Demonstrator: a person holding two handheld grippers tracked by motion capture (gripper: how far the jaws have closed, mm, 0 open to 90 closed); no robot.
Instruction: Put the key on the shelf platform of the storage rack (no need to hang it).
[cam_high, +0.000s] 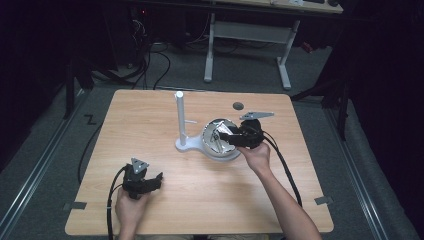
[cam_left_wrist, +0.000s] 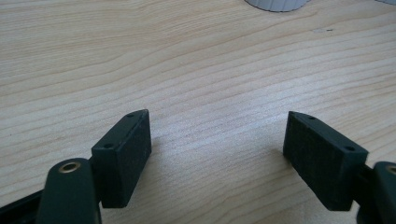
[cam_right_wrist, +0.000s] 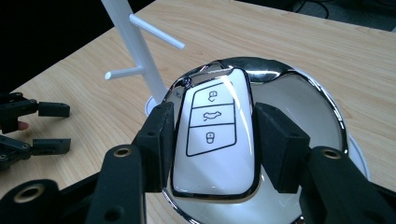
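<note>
Between the right gripper's (cam_right_wrist: 208, 149) two black pads sits a white car key fob (cam_right_wrist: 214, 140) w/ chrome edging and three outlined buttons; both pads press against its long sides, so that gripper is pinching the fob. Fob hangs just above a shiny chrome dish (cam_right_wrist: 303, 102), which rests on a white round base. In the high view the right gripper (cam_high: 231, 138) reaches over that dish (cam_high: 220, 137) from the right side, near the tabletop's (cam_high: 150, 120) middle; fob itself too small to make out there.

Just left of the dish stands a white stand (cam_high: 180, 120): upright post w/ thin side pegs, its foot joined to the dish's white base. Right gripper view shows the post (cam_right_wrist: 133, 46) and two pegs behind the dish.

Small dark round spot (cam_high: 238, 105) lies on the wood beyond the dish, toward the far edge.

Left gripper (cam_high: 150, 181) is well apart from all this, near the front-left of the tabletop, held in the left hand (cam_high: 131, 206). Its jaws are spread wide w/ only bare wood grain between them in the left gripper view (cam_left_wrist: 217, 156); nothing held. Cables trail from both grippers toward the person.
</note>
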